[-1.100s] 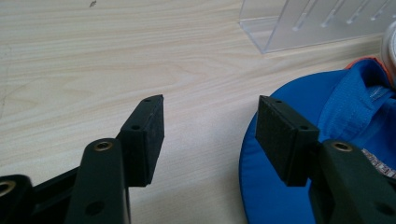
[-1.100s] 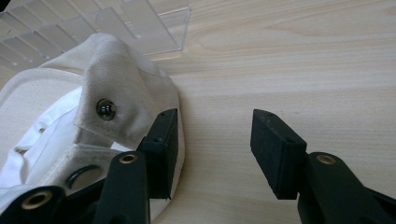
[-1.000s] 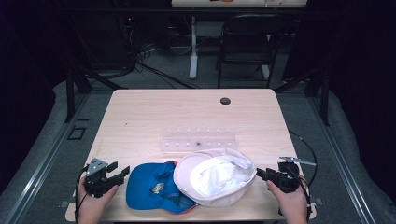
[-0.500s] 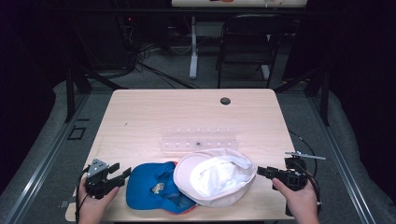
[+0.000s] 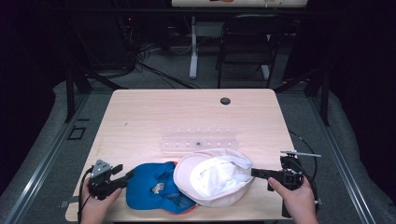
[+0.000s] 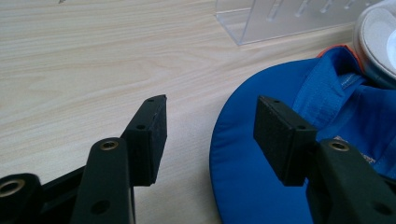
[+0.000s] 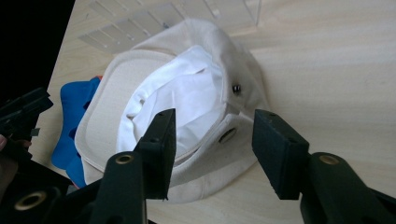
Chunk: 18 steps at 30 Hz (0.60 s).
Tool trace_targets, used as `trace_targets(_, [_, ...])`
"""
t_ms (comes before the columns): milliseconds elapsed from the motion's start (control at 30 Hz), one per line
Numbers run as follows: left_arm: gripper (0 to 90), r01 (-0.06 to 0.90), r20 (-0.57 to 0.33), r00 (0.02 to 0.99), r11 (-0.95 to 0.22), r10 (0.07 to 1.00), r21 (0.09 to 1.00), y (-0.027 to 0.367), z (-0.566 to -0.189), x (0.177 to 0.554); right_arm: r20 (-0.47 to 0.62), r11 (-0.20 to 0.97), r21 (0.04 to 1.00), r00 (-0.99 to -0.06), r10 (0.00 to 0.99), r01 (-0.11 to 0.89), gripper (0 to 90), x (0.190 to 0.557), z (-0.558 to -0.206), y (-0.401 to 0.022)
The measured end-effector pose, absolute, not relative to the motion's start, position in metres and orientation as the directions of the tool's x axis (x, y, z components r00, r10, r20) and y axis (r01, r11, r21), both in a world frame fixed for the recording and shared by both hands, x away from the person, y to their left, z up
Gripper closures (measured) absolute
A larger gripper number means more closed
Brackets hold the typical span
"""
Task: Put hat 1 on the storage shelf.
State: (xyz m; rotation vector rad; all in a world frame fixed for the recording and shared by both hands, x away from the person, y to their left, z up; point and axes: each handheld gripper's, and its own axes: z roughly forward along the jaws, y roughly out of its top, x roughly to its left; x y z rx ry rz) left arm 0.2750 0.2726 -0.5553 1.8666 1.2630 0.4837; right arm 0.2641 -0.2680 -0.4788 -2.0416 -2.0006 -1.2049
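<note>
Left tongs (image 6: 210, 135) gape wide at the blue cap (image 5: 152, 186) brim; right tongs (image 7: 212, 149) gape wide at the white cap (image 7: 187, 107). Each looks poised to separate the overlapping caps on the worktop (image 5: 187, 116).

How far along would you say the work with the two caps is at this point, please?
Nothing looks done yet: the white cap lies upside down, overlapping the blue cap, near the clear rack. In hand: the right gripper is open at the white cap's edge, the left gripper open at the blue brim. Gripping and moving both remains.
</note>
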Motion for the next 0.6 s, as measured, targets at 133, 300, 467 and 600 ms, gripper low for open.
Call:
trace_targets(133, [44.9,0.584,-0.123,0.431,-0.172,0.894,0.793,0.272,-0.556,0.275,0.566,-0.172,0.421,-0.109,0.817,0.891,53.8,0.266,-0.487,-0.263])
trace_targets(300, [44.9,0.586,-0.119,0.444,-0.187,0.888,0.789,0.27,-0.557,0.275,0.583,-0.189,0.384,-0.079,0.809,0.904,56.3,0.272,-0.492,-0.256])
trace_targets(467, [44.8,0.584,-0.115,0.452,-0.196,0.885,0.787,0.269,-0.557,0.276,0.576,-0.203,0.364,-0.048,0.816,0.909,57.2,0.281,-0.495,-0.254])
trace_targets(600, [44.8,0.585,-0.118,0.455,-0.196,0.883,0.787,0.268,-0.558,0.276,0.568,-0.207,0.361,-0.038,0.822,0.909,58.3,0.286,-0.496,-0.254])
